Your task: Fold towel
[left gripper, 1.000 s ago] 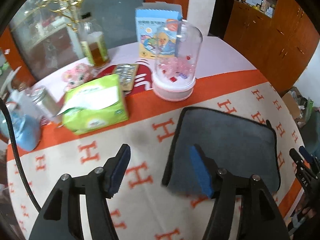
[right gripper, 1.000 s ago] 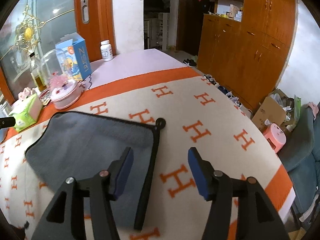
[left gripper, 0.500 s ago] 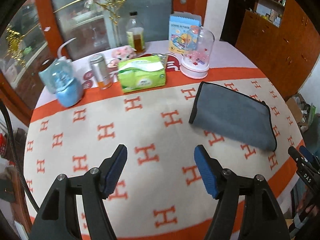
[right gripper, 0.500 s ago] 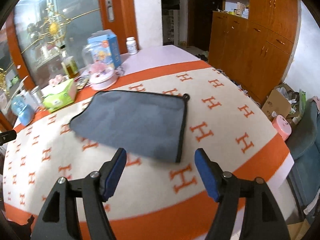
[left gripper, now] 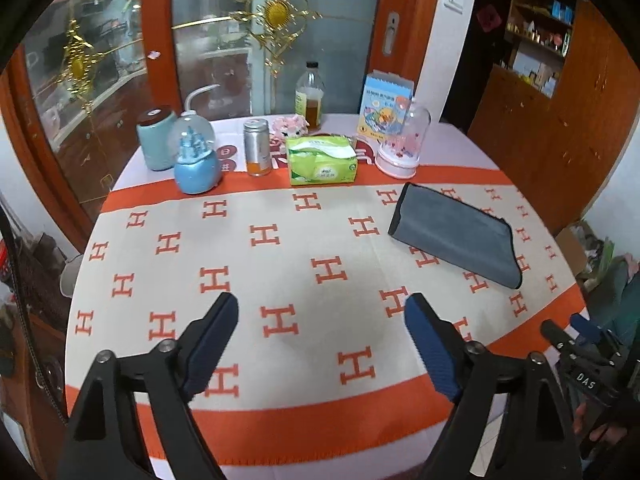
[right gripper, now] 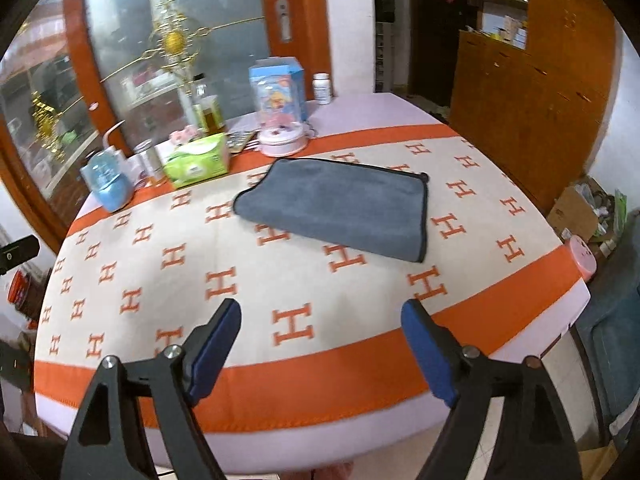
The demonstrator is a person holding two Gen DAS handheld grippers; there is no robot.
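Note:
A grey towel with a dark edge (left gripper: 456,234) lies folded flat on the orange-and-cream tablecloth, at the right in the left wrist view and in the middle of the table in the right wrist view (right gripper: 340,206). My left gripper (left gripper: 320,340) is open and empty, high above the near part of the table, well back from the towel. My right gripper (right gripper: 320,344) is open and empty above the table's near edge. The right gripper also shows at the lower right of the left wrist view (left gripper: 580,360).
Along the table's far side stand a green tissue pack (left gripper: 322,160), a glass dome on a pink base (left gripper: 400,148), a blue carton (left gripper: 386,104), an oil bottle (left gripper: 309,96), a metal can (left gripper: 257,146), a blue snow globe (left gripper: 196,160). A wooden cabinet (right gripper: 532,80) stands at the right.
Both grippers have pulled back and up from the towel, which lies folded on the table. Far more of the table is in view now.

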